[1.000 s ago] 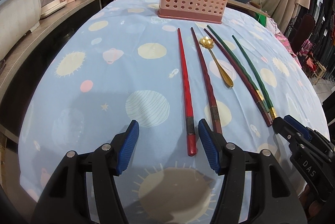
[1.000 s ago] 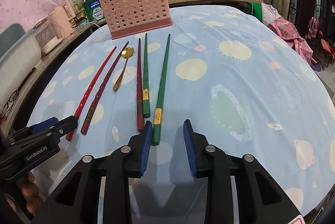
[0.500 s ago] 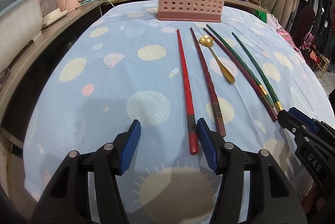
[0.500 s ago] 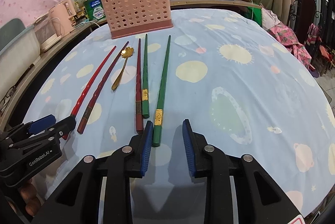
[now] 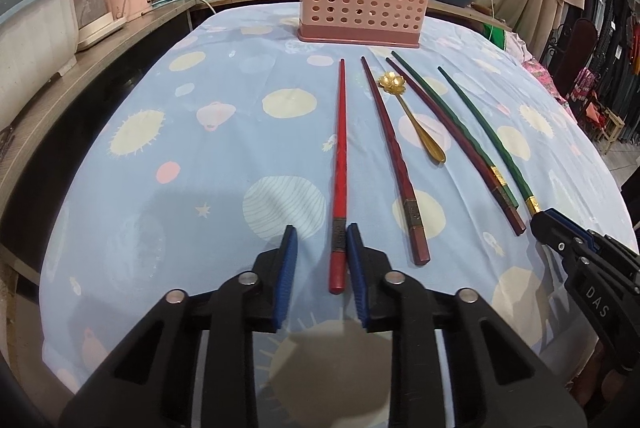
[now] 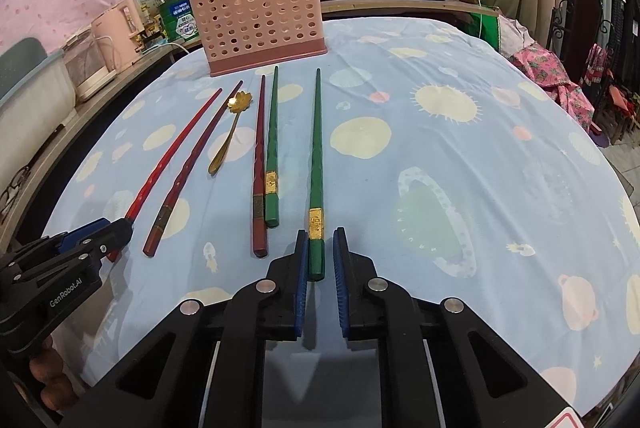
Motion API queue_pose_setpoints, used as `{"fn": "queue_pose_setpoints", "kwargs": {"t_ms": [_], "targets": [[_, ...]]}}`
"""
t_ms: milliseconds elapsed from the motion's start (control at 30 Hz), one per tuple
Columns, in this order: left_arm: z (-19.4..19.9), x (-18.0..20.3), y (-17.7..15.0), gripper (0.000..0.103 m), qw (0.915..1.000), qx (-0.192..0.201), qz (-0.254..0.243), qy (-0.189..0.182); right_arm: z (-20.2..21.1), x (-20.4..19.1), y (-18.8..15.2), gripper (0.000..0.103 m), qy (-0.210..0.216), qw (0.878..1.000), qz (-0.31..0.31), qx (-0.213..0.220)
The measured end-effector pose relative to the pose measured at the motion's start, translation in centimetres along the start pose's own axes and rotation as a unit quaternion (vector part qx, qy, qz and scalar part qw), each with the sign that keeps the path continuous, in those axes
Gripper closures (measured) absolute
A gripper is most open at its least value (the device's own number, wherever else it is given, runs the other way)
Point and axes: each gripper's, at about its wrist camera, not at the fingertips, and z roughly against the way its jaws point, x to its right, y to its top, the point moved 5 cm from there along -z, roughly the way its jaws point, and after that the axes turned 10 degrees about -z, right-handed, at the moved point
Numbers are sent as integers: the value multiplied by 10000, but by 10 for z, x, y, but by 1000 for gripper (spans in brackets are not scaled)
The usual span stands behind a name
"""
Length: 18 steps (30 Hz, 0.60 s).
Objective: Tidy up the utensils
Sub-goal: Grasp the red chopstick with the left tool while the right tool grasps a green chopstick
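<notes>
Several chopsticks and a gold spoon (image 5: pixel 416 120) lie in a row on the blue tablecloth, before a pink perforated utensil basket (image 5: pixel 360 8). My left gripper (image 5: pixel 322 240) straddles the thick end of the bright red chopstick (image 5: pixel 340 164); its jaws are narrowed, the right pad near the stick, a gap on the left. My right gripper (image 6: pixel 320 244) straddles the end of the rightmost green chopstick (image 6: pixel 317 156), jaws narrow with small gaps. The spoon (image 6: pixel 228 136) and basket (image 6: pixel 260 20) also show in the right wrist view.
A dark red chopstick (image 5: pixel 396 164), another dark red one (image 6: pixel 259 164) and a second green one (image 6: pixel 273 148) lie between. Kettles, pots and boxes stand on the counter (image 5: pixel 120 24) behind. The table drops off at left and right edges.
Both grippers moved forward over the chopstick ends. The left jaws narrowed a lot and shifted right around the red chopstick. The right gripper shifted right and now frames the green chopstick.
</notes>
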Motion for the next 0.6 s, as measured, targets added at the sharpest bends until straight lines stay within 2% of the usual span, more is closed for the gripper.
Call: {"fn": "queue_pose_setpoints", "kwargs": {"t_ms": [67,133,400,600], "targets": [[0,-1,0,91,10000,-13,43,-87,0,0,0,93,11,10000,-10,-3],[0,-1,0,95,9998,-36,99,-195,0,0,0,95,26,10000,-7,-10],[2,-4,0,95,9984,-126,313,-457,2,2,0,96,84,9999,-58,-34],[10,-4,3,96,9982,-121,343,-484,7,1,2,96,146,9998,-107,1]]}}
